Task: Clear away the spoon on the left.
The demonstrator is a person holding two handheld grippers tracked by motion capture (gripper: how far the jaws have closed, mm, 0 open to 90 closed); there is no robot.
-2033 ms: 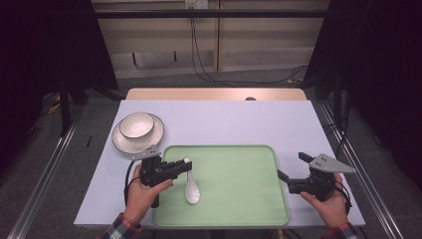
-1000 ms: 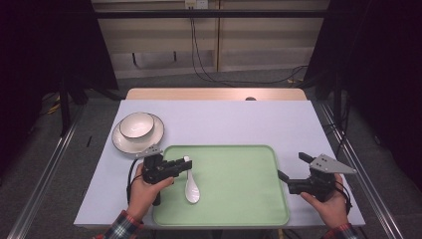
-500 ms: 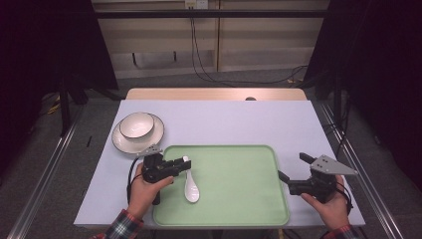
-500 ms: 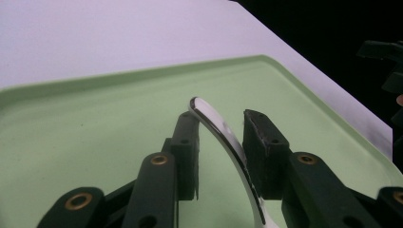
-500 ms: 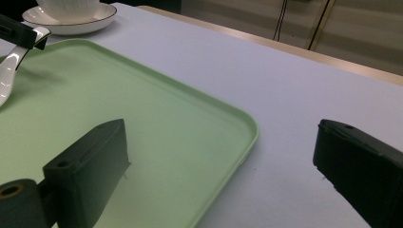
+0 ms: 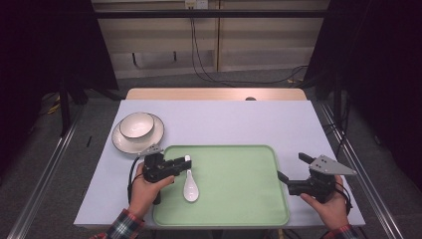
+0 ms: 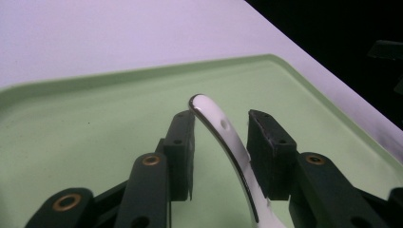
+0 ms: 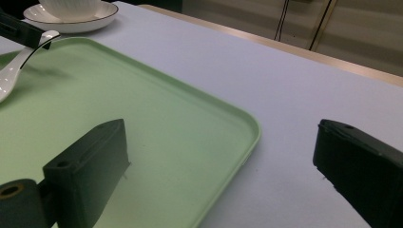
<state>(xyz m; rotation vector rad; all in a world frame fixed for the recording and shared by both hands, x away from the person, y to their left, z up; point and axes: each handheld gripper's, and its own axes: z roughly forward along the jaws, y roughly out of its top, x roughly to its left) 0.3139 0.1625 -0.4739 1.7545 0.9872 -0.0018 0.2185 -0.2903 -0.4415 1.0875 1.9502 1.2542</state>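
Dark curtains closed off both sides of the room, and cables ran along the floor behind the table (image 6: 219, 119), whose pale lilac top carried everything. Toward the left rear sat a white bowl (image 6: 137, 124) on a saucer (image 6: 124, 142), the saucer's near edge partly covered by the left tool's grey plate in the high view. Just in front, the person's left hand (image 6: 144, 191), in a plaid sleeve cut off by the bottom edge, held the left tool (image 6: 182, 165) over the left end of the green tray (image 6: 239, 199). Its jaws had just been opening and stood apart on either side of the handle of a white spoon (image 6: 190, 184), whose bowl end rested on the tray. In the left gripper view the spoon's handle (image 7: 223, 137) rose between the pads with a gap on each side, though its lower part ran out of the frame. Well apart at the right, the right hand (image 6: 328, 209) held the right tool (image 6: 293, 173) beside the tray's right rim, jaws spread wide with nothing between them; in the right gripper view both jaws were cut off by the frame.
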